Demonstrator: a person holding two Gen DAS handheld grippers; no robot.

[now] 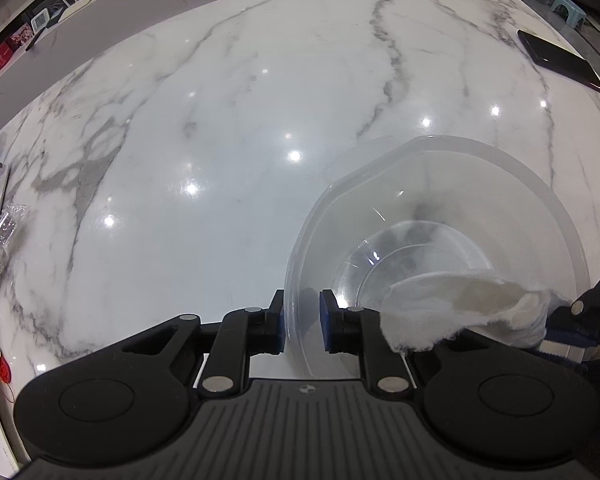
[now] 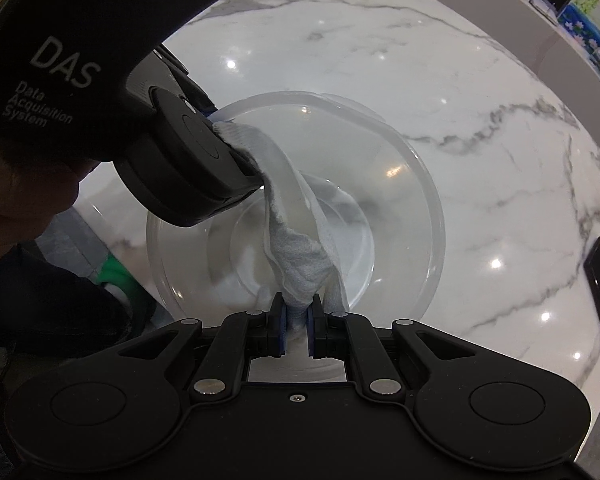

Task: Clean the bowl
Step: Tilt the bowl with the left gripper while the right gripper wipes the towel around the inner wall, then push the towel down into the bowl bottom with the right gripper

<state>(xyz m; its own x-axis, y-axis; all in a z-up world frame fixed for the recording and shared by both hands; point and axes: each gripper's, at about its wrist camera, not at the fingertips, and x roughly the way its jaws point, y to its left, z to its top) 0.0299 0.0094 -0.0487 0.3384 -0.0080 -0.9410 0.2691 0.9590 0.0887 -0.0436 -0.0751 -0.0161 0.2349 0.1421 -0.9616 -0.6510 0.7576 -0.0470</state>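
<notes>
On the marble table (image 1: 220,120), near its front edge, sat the clear plastic bowl (image 1: 500,184). Left gripper (image 1: 302,322) was narrowed onto the bowl's near-left rim, one pad inside the wall, one outside, steadying it. Right gripper (image 2: 296,322) was clamped tight on a bunched white cloth (image 2: 300,256), which trailed down into the bowl's bottom. Wiping looked underway, not finished: no dirt visible, though the clear walls hid little. Dark phone (image 1: 560,60) lay far right.
</notes>
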